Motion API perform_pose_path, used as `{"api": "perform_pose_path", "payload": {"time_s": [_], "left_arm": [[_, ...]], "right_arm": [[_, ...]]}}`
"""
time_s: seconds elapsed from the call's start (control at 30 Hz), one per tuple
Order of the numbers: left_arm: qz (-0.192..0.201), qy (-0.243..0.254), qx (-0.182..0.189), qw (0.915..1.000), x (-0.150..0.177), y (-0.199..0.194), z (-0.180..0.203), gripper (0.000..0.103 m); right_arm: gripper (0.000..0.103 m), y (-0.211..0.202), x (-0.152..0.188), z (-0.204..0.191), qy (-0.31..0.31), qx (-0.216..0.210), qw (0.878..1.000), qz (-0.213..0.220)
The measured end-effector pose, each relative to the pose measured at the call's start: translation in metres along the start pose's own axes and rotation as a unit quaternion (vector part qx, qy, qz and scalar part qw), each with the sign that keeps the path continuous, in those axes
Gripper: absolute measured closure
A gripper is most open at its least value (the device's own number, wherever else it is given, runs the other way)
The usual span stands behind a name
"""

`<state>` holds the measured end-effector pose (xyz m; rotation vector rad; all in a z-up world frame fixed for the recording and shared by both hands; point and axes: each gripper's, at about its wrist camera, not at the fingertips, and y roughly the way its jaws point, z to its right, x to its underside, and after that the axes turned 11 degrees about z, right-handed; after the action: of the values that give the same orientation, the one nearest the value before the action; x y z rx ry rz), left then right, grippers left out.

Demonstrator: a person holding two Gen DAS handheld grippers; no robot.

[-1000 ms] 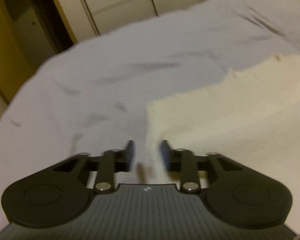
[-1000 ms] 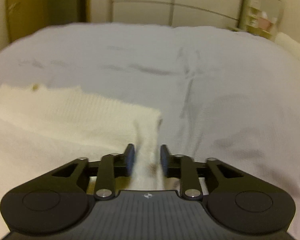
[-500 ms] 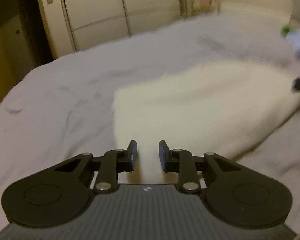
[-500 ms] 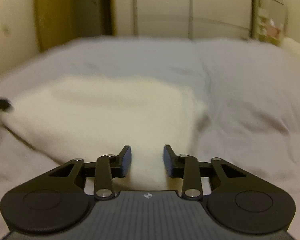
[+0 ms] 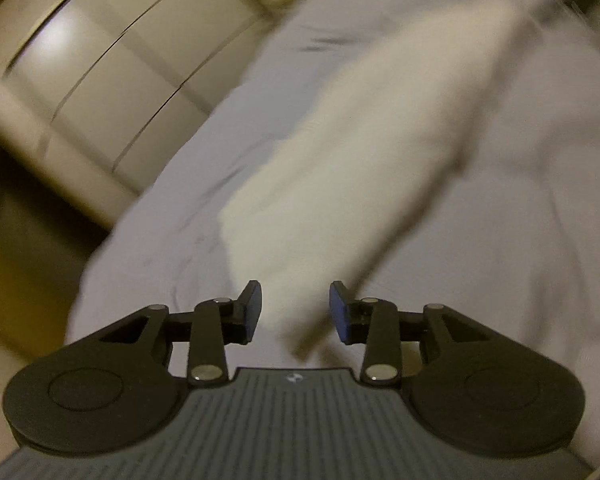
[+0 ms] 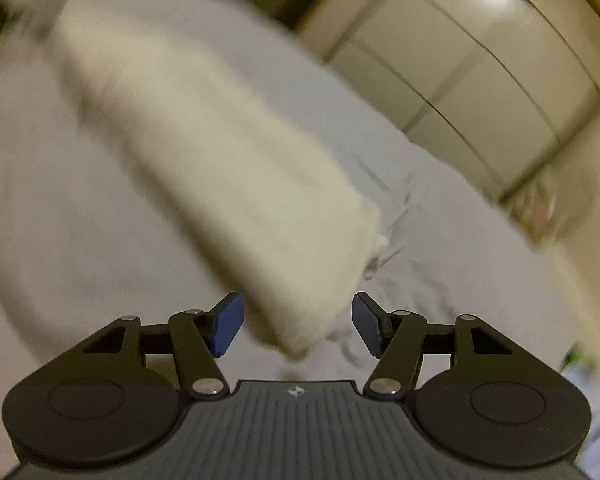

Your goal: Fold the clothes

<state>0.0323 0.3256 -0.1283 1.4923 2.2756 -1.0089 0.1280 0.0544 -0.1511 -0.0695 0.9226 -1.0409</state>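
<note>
Both my tongs are opening — left gripper (image 5: 295, 307) and right gripper (image 6: 298, 324) each straddle an end of the cream knit garment (image 5: 364, 168), pads clear, on the pale bedsheet (image 6: 440, 240).

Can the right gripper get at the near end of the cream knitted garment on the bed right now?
Probably yes. The cream knitted garment lies on the pale grey bedsheet with its near end already between the right gripper's opening jaws, the blue pads not touching it. Nothing blocks the way, though the picture is blurred.
</note>
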Motion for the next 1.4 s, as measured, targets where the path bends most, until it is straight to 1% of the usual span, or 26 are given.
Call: {"api": "perform_pose_path", "payload": {"time_s": [0.03, 0.1, 0.17, 0.2, 0.23, 0.27, 0.3, 0.37, 0.4, 0.47, 0.53, 0.57, 0.67, 0.77, 0.83, 0.9, 1.03, 1.1, 1.2, 1.23, 1.27, 1.3, 1.33, 1.4], "left_arm": [[-0.004, 0.035, -0.007, 0.9994, 0.003, 0.007, 0.010, 0.067], [-0.005, 0.102, -0.026, 0.9944, 0.011, 0.024, 0.025, 0.068], [0.001, 0.141, -0.032, 0.9896, 0.018, 0.040, 0.031, 0.070], [0.004, 0.157, -0.035, 0.9870, 0.021, 0.047, 0.033, 0.071], [0.007, 0.173, -0.037, 0.9842, 0.024, 0.054, 0.035, 0.073], [0.010, 0.177, -0.037, 0.9835, 0.026, 0.063, 0.033, 0.074], [0.012, 0.175, -0.035, 0.9838, 0.028, 0.072, 0.027, 0.078], [0.017, 0.161, -0.030, 0.9863, 0.030, 0.074, 0.018, 0.081], [0.020, 0.148, -0.026, 0.9884, 0.029, 0.071, 0.014, 0.084], [0.023, 0.112, -0.013, 0.9934, 0.028, 0.062, 0.002, 0.086], [0.023, 0.071, -0.002, 0.9972, 0.024, 0.049, -0.009, 0.088], [0.024, 0.052, 0.003, 0.9984, 0.022, 0.043, -0.014, 0.088], [0.032, 0.021, 0.015, 0.9992, 0.013, 0.015, -0.023, 0.089], [0.041, 0.007, 0.021, 0.9989, 0.008, -0.020, -0.024, 0.089], [0.044, 0.000, 0.024, 0.9987, 0.008, -0.051, -0.014, 0.089], [0.043, -0.008, 0.026, 0.9987, 0.007, -0.073, -0.003, 0.089], [0.035, -0.029, 0.031, 0.9985, 0.011, -0.116, 0.023, 0.088], [0.027, -0.033, 0.032, 0.9986, 0.013, -0.133, 0.037, 0.088], [0.005, -0.023, 0.036, 0.9991, 0.019, -0.139, 0.056, 0.086], [0.000, -0.017, 0.041, 0.9990, 0.021, -0.143, 0.058, 0.083], [-0.003, -0.019, 0.050, 0.9986, 0.022, -0.148, 0.056, 0.082], [-0.004, -0.028, 0.057, 0.9980, 0.023, -0.154, 0.050, 0.081], [-0.004, -0.040, 0.063, 0.9972, 0.023, -0.161, 0.043, 0.080], [-0.008, -0.074, 0.068, 0.9949, 0.023, -0.170, 0.024, 0.080]], "right_arm": [[0.042, 0.007, 0.001, -0.005, -0.019, 0.003, 1.000, -0.004], [0.042, 0.020, 0.004, -0.014, -0.056, 0.009, 0.998, -0.011], [0.046, 0.033, 0.006, -0.017, -0.080, 0.014, 0.997, -0.006], [0.049, 0.040, 0.007, -0.017, -0.088, 0.016, 0.996, -0.001], [0.056, 0.048, 0.009, -0.017, -0.096, 0.020, 0.995, 0.000], [0.064, 0.055, 0.010, -0.017, -0.106, 0.022, 0.994, 0.001], [0.069, 0.059, 0.010, -0.018, -0.117, 0.019, 0.993, 0.004], [0.080, 0.059, 0.011, -0.024, -0.145, 0.018, 0.989, 0.012], [0.082, 0.058, 0.012, -0.025, -0.154, 0.018, 0.988, 0.016], [0.090, 0.049, 0.012, -0.020, -0.144, 0.017, 0.989, 0.024], [0.095, 0.035, 0.008, -0.010, -0.107, 0.004, 0.994, 0.029], [0.095, 0.026, 0.005, -0.005, -0.089, -0.002, 0.995, 0.032], [0.096, -0.006, -0.001, 0.005, -0.066, -0.012, 0.997, 0.041], [0.096, -0.054, -0.005, -0.002, -0.058, -0.016, 0.997, 0.046], [0.096, -0.086, -0.003, -0.010, -0.053, -0.018, 0.997, 0.047], [0.096, -0.116, 0.002, -0.026, -0.049, -0.021, 0.998, 0.044], [0.095, -0.161, 0.015, -0.053, -0.043, -0.027, 0.998, 0.031], [0.094, -0.169, 0.021, -0.063, -0.043, -0.031, 0.998, 0.021], [0.086, -0.157, 0.029, -0.071, -0.058, -0.042, 0.997, -0.009], [0.080, -0.155, 0.030, -0.071, -0.056, -0.046, 0.997, -0.017], [0.073, -0.153, 0.030, -0.070, -0.055, -0.050, 0.997, -0.025], [0.070, -0.154, 0.030, -0.067, -0.047, -0.053, 0.997, -0.031], [0.065, -0.159, 0.030, -0.059, -0.021, -0.053, 0.998, -0.032], [0.065, -0.170, 0.029, -0.034, 0.053, -0.049, 0.997, -0.038]]}}
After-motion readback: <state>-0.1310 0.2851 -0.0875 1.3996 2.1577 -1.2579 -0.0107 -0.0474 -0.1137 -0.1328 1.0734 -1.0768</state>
